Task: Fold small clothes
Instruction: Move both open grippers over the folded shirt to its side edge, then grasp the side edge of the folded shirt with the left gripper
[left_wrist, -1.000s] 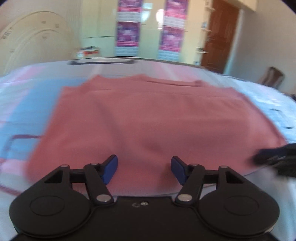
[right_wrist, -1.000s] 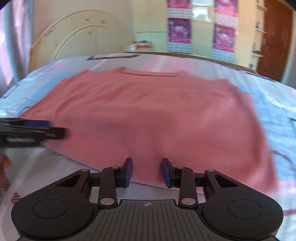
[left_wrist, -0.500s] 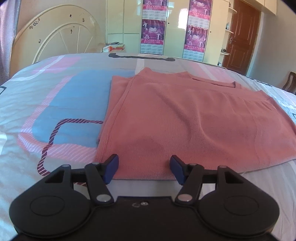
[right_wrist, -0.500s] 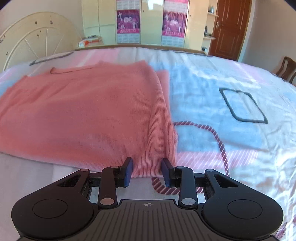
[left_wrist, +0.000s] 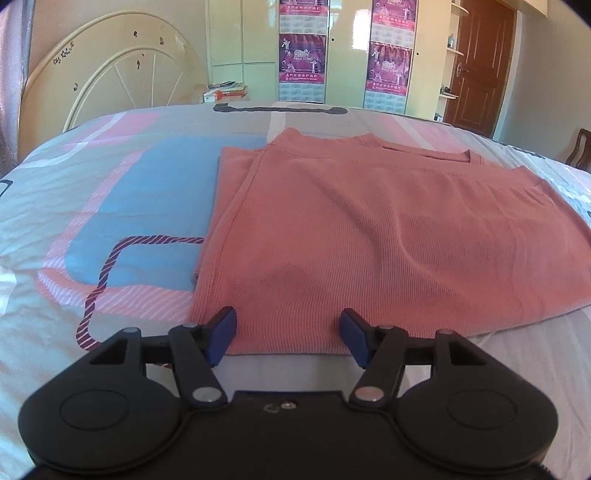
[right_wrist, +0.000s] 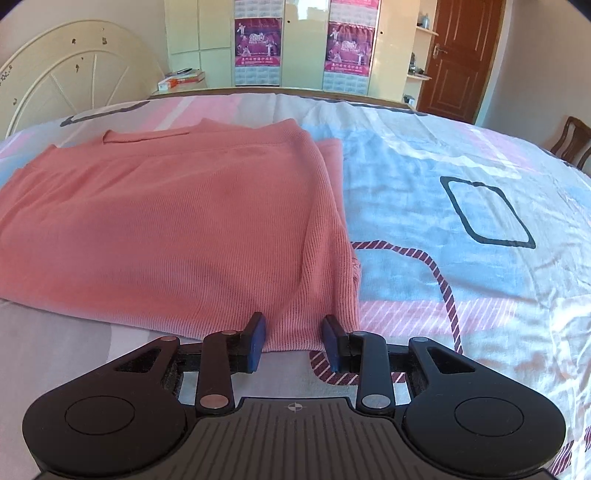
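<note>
A salmon-pink knit garment (left_wrist: 369, 240) lies flat on the bed, its sides folded in and its neckline at the far end. In the left wrist view my left gripper (left_wrist: 288, 336) hovers at the near left corner of the hem, jaws open wide, and the hem edge shows between the blue pads (left_wrist: 221, 332) unpinched. In the right wrist view the garment (right_wrist: 177, 229) fills the left half. My right gripper (right_wrist: 293, 343) sits at the near right corner of the hem, jaws open more narrowly, with the flat fabric between its pads (right_wrist: 255, 341).
The bed sheet (right_wrist: 461, 206) has pink, blue and white patches with rope-like lines. A cream headboard (left_wrist: 110, 85) leans at the far left. Cupboards with purple posters (left_wrist: 303, 55), a brown door (right_wrist: 461, 55) and a wooden chair (right_wrist: 570, 140) stand beyond the bed.
The left gripper slid leftward along the hem to the left corner and the right gripper rightward to the right corner. Each has dropped out of the other's view. Jaw openings are unchanged.
</note>
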